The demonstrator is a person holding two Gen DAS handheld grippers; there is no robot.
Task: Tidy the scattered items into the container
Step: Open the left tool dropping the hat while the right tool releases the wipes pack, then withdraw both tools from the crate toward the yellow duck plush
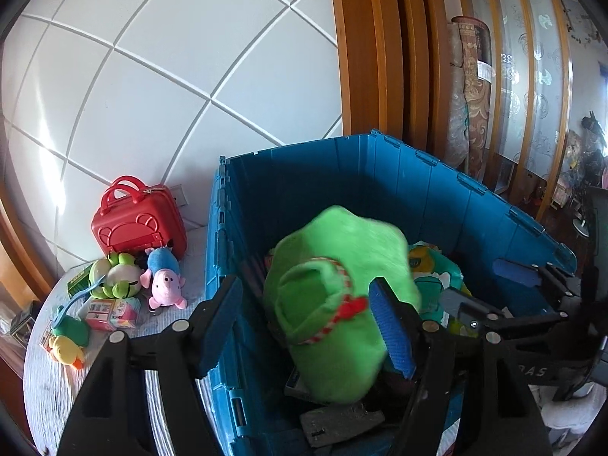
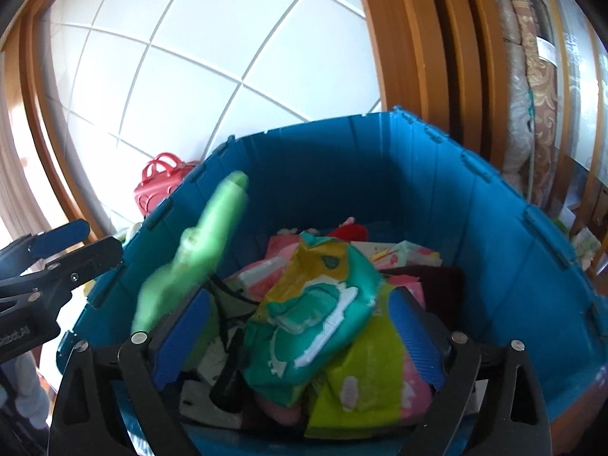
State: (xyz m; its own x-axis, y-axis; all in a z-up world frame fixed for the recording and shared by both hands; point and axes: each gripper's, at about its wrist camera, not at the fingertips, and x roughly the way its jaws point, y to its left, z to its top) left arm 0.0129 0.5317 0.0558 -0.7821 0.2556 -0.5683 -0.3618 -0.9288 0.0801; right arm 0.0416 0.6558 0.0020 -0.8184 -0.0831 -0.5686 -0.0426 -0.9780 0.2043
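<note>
The blue bin (image 1: 380, 190) holds a heap of packets. In the left wrist view my left gripper (image 1: 306, 326) is open above the bin's left side. A blurred green plush slipper (image 1: 342, 266) hangs loose between its blue pads (image 1: 220, 323). The right wrist view shows the same slipper (image 2: 201, 250) as a green streak by the bin's (image 2: 342, 174) left wall. My right gripper (image 2: 300, 342) is open wide over the heap, with a green and teal wipes packet (image 2: 315, 311) lying between its pads, not pressed. Each gripper appears in the other's view: the right (image 1: 490, 288), the left (image 2: 76, 247).
Left of the bin, on a white cloth, lie a red toy suitcase (image 1: 138, 220), a pink and blue plush pig (image 1: 165, 277), a green frog plush (image 1: 117, 275), a yellow duck (image 1: 66, 351) and small boxes (image 1: 110, 311). Rolled carpets (image 1: 471, 87) stand behind by the wooden frame.
</note>
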